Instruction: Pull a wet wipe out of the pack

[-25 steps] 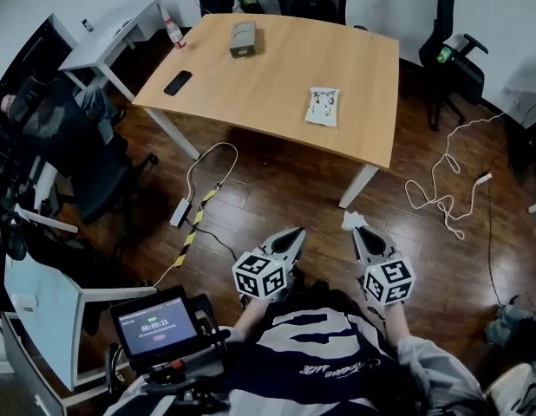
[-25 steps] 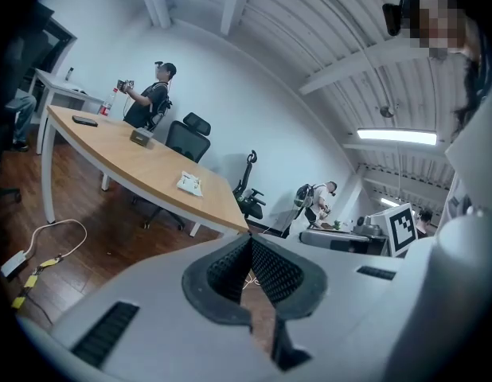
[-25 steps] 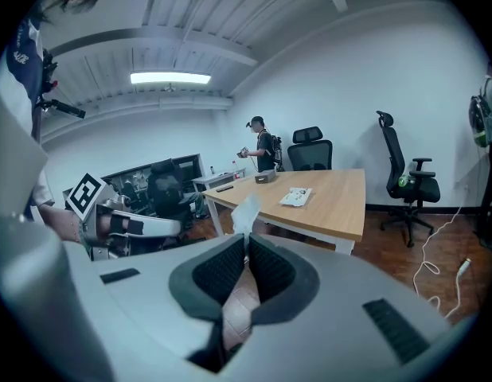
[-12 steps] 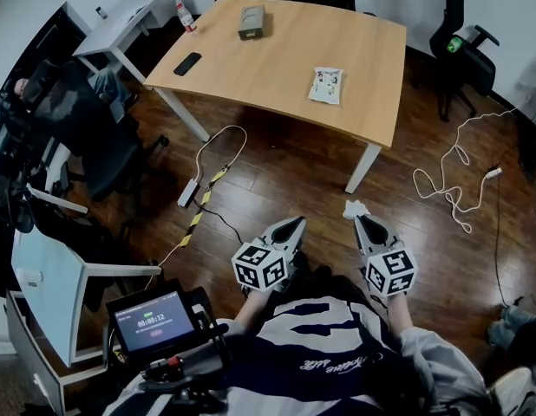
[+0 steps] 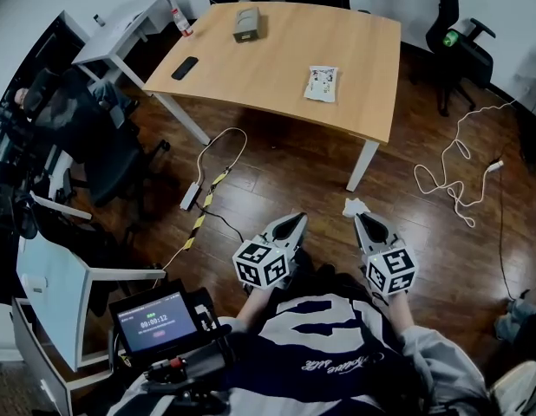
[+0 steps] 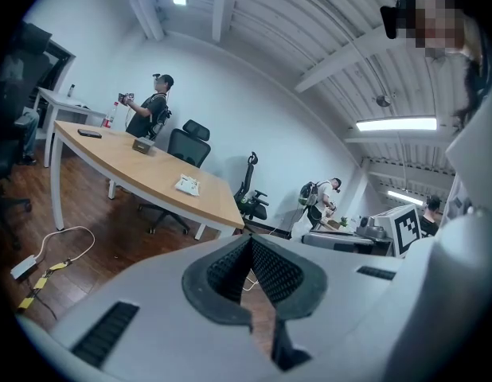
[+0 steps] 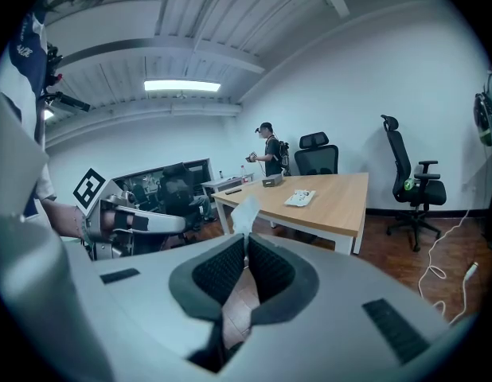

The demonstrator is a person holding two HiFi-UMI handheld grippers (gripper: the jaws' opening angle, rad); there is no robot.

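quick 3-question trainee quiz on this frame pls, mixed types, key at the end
1. True or false: the wet wipe pack lies on the floor.
2. Which gripper holds the wipe?
3. The black phone lies on: A) a chair B) the table C) the floor

Key:
1. False. It lies on the table.
2. The right gripper, shut on the wipe. The left gripper is shut with nothing in it.
3. B
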